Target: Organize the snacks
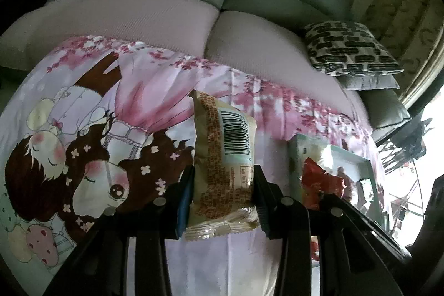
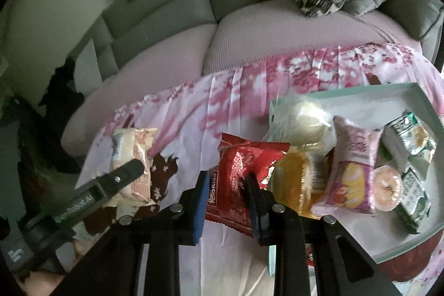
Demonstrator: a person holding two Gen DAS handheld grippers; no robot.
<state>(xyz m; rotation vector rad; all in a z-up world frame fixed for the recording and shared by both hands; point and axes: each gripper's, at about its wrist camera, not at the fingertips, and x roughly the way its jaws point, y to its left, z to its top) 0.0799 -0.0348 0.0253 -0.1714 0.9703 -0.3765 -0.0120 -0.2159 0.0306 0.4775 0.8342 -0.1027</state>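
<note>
While both grippers held packets above the table, the main risk lay w/ the crowded tray [image 2: 427, 113]. The left gripper [image 1: 223, 182] was closed on a cream packet [image 1: 222, 157], held upright, barcode facing the camera, jaws pinching its lower half. The right gripper [image 2: 227, 193] was closed on a red packet [image 2: 244, 179], just left of the tray's near corner.

Risks, as judgement:
- Tray already held a yellow cake [image 2: 294, 179], a pink packet [image 2: 352, 174], a round pastry [image 2: 387, 187], green packets [image 2: 410, 146] & a pale bag [image 2: 299, 118] at the back. Dropping the red packet on top could push something over the low rim.
- Packets were puffy film, so a grip near the seam could slip, esp. on the cream one, gripped low w/ most of it standing free above.
- The two grippers sat near each other; in the left view the red packet showed just beside the left one's fingers, so a sideways move could knock them together.
- The printed cloth [image 1: 83, 129] was creased & hung off the far edge; dragging could bunch it.

Open room: bare cloth left of the tray, & the tray's far right part looked freest. The sofa [image 2: 166, 46] stood behind the table, well apart from the work.
</note>
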